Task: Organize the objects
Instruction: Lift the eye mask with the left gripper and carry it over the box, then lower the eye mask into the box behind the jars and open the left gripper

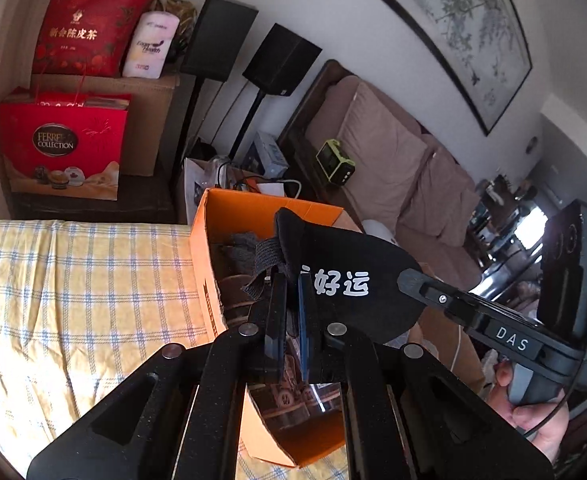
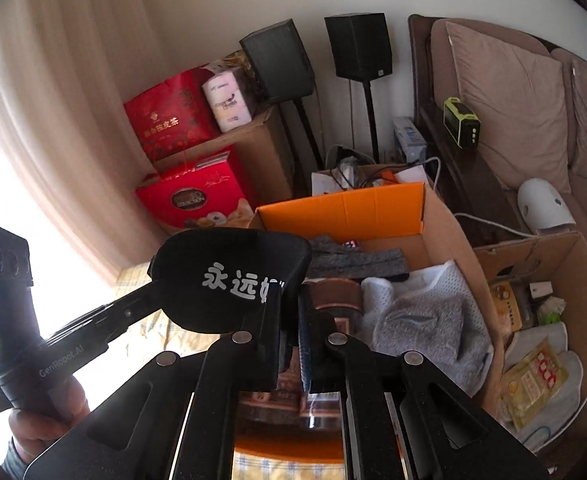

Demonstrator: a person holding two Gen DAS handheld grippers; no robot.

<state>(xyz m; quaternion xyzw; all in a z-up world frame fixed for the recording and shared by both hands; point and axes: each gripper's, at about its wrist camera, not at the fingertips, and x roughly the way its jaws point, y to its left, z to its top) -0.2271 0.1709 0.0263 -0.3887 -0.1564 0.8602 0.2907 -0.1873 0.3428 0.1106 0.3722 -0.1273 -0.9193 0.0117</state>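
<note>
The black sleep mask (image 1: 345, 276), printed with white Chinese characters, hangs in the air over the orange cardboard box (image 1: 253, 216), stretched between both tools. In the left wrist view the left tongs (image 1: 289, 320) are narrowed onto the mask's elastic strap and edge at about 12 o'clock from the tool, while the right tongs (image 1: 407, 276) come in from 3 o'clock and meet the mask's far end. In the right wrist view the right tongs (image 2: 289, 320) are likewise closed down on the mask's (image 2: 233, 276) lower edge, and the left tongs (image 2: 153, 284) reach it from 9 o'clock. Beneath the mask the box (image 2: 345, 208) already holds a dark grey knitted piece (image 2: 353, 262), a white mesh garment (image 2: 421, 280), a grey cloth (image 2: 425, 324) and something brown that I cannot make out. So the sorting looks well under way: several soft items are in, and the mask remains to be lowered and let go. At 3 o'clock a second brown carton (image 2: 541, 248) holds packets and small goods. The box rests on a yellow checked bedcover (image 1: 73, 288).
</note>
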